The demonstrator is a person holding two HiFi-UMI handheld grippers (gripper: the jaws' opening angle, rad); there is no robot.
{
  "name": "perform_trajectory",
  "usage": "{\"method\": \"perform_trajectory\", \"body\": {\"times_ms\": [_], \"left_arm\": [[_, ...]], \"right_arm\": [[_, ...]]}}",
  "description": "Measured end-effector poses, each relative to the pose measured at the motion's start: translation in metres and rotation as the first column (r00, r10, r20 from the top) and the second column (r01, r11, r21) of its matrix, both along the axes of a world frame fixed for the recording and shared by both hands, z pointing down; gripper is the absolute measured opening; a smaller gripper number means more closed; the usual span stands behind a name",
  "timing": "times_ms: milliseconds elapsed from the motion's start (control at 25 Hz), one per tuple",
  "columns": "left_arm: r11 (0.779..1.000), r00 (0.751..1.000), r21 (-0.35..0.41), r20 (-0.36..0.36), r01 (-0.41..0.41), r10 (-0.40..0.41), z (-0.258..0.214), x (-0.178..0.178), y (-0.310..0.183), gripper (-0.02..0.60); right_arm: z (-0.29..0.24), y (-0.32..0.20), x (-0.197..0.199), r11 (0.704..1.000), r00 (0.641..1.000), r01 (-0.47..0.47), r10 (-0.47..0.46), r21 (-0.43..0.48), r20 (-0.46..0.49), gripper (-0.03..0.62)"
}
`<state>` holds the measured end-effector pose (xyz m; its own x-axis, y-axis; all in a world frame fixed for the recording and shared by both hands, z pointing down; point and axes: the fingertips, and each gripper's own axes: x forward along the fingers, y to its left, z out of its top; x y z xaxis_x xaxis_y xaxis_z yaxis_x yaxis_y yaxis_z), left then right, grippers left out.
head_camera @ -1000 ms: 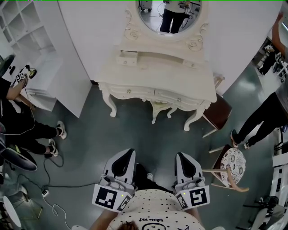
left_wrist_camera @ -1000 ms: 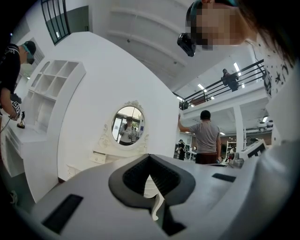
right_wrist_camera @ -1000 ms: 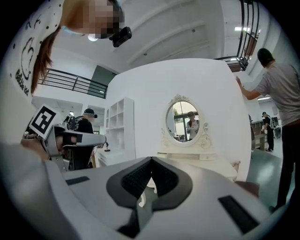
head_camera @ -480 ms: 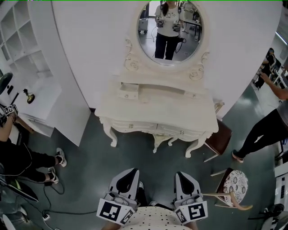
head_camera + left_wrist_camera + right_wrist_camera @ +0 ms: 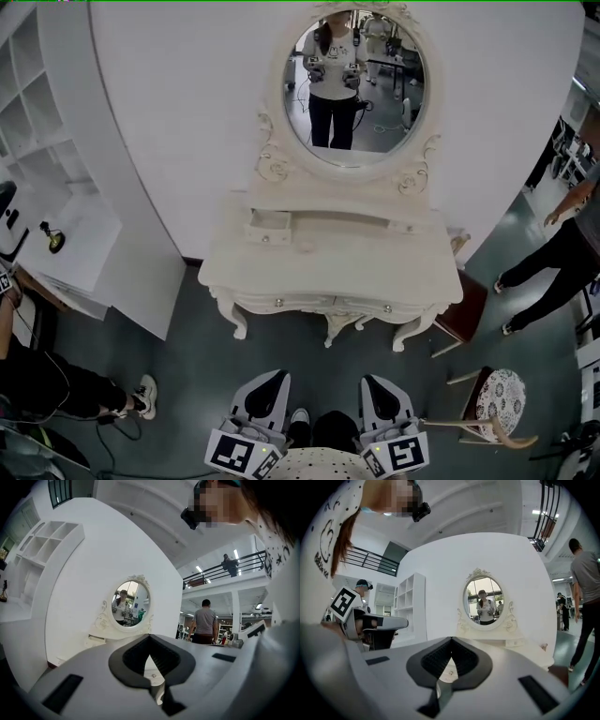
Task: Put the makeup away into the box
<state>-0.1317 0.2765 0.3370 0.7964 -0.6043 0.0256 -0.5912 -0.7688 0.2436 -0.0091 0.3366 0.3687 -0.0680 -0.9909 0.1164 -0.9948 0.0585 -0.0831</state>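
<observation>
A white carved dressing table (image 5: 375, 272) with an oval mirror (image 5: 354, 86) stands against the white wall ahead. A small drawer (image 5: 269, 226) on its top left stands pulled out. I cannot make out any makeup on the tabletop from here. My left gripper (image 5: 274, 378) and right gripper (image 5: 373, 382) are held side by side close to my body, pointing level at the table and well short of it. In the left gripper view the left gripper (image 5: 150, 639) is shut and empty. The right gripper (image 5: 451, 641) is likewise shut and empty in its own view.
A white shelf unit (image 5: 52, 178) stands at the left. A brown stool (image 5: 462, 311) and a chair with a patterned seat (image 5: 502, 397) stand to the table's right. One person stands at the right (image 5: 562, 258), and another's legs (image 5: 56, 389) show at the left.
The dressing table has slid lower in the head view, nearer to the grippers, and the whole mirror now shows. Both grippers stay shut, side by side.
</observation>
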Motion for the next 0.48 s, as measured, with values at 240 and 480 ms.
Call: {"method": "perform_trajectory", "body": {"times_ms": [240, 480], "left_arm": [[0.999, 1.0, -0.032, 0.01, 0.001, -0.001, 0.01, 0.006, -0.024, 0.005], [0.999, 0.999, -0.037, 0.03, 0.038, -0.037, 0.012, 0.019, -0.057, 0.005]], "right_arm": [[0.006, -0.026, 0.008, 1.0, 1.0, 0.0, 0.0, -0.021, 0.002, 0.006], [0.006, -0.063, 0.023, 0.998, 0.999, 0.045, -0.045, -0.034, 0.004, 0.006]]}}
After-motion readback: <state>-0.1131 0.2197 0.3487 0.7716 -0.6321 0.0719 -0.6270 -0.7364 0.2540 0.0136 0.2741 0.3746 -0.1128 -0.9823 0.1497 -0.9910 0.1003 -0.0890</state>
